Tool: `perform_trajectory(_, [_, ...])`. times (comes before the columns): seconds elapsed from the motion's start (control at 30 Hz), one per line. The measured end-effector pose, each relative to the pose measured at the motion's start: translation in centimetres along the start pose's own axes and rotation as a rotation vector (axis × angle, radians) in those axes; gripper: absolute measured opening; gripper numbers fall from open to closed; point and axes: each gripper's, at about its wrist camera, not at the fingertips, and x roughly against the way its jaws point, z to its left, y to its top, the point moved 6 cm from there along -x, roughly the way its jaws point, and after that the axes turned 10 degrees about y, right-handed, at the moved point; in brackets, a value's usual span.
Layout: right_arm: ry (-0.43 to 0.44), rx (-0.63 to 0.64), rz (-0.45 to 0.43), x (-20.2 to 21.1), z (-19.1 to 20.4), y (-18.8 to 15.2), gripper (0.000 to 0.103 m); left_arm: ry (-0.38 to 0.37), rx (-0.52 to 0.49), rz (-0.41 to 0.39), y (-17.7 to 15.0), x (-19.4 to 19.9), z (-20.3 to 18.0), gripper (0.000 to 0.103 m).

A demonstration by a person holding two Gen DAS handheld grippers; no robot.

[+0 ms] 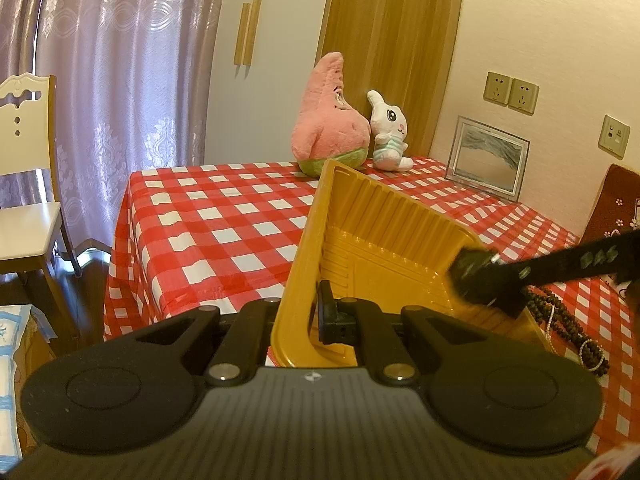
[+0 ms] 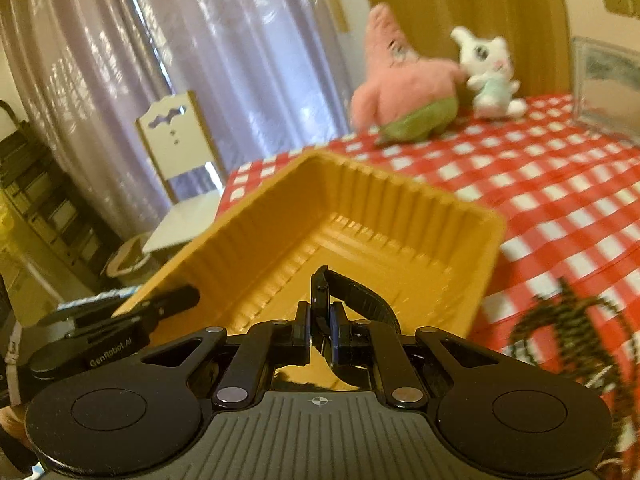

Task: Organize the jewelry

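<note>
While the left gripper (image 1: pixel 294 322) clamps its fingers on the near wall of one yellow tray (image 1: pixel 384 236), the right gripper (image 2: pixel 320 330) pinches one black watch (image 2: pixel 352 296) over that tray. Right of the tray lie dark bead strands (image 1: pixel 560 316). Behind it sit two plush toys (image 1: pixel 330 120) on the red-checked counter (image 1: pixel 208 220), with lilac curtains (image 1: pixel 120 60) beyond.
</note>
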Motion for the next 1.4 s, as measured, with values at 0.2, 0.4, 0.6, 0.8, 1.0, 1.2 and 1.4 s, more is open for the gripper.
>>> perform_trajectory(0.2, [0.015, -0.021, 0.071, -2.4, -0.5, -1.4, 0.009, 0.0, 0.0, 0.0, 0.0, 0.0, 0.0, 0.006])
perform_trajectory(0.4, [0.033, -0.03, 0.059, -2.4, 0.1, -1.4, 0.01, 0.003, -0.004, 0.003, 0.0, -0.1, 0.0, 0.006])
perform_trajectory(0.6, [-0.016, -0.023, 0.042, -0.7, 0.3, -1.0, 0.018, 0.004, -0.004, 0.004, -0.1, -0.2, 0.0, 0.006])
perform_trajectory(0.8, [-0.04, -0.063, -0.002, 2.2, -0.4, -1.2, 0.032, 0.007, -0.003, 0.007, -0.2, -0.3, 0.0, 0.006])
perform_trajectory(1.0, [-0.072, -0.094, -0.039, 4.7, -1.0, -1.3, 0.036, 0.007, -0.006, 0.006, -0.2, -0.4, 0.0, 0.006])
perform_trajectory(1.2, [-0.126, -0.131, -0.077, 7.8, -2.1, -2.3, 0.037, 0.007, -0.006, 0.005, -0.2, -0.4, 0.0, 0.006])
perform_trajectory(1.4, [-0.229, -0.189, -0.037, 10.0, -5.0, -5.2, 0.037, 0.007, -0.005, 0.006, -0.2, -0.4, 0.0, 0.006])
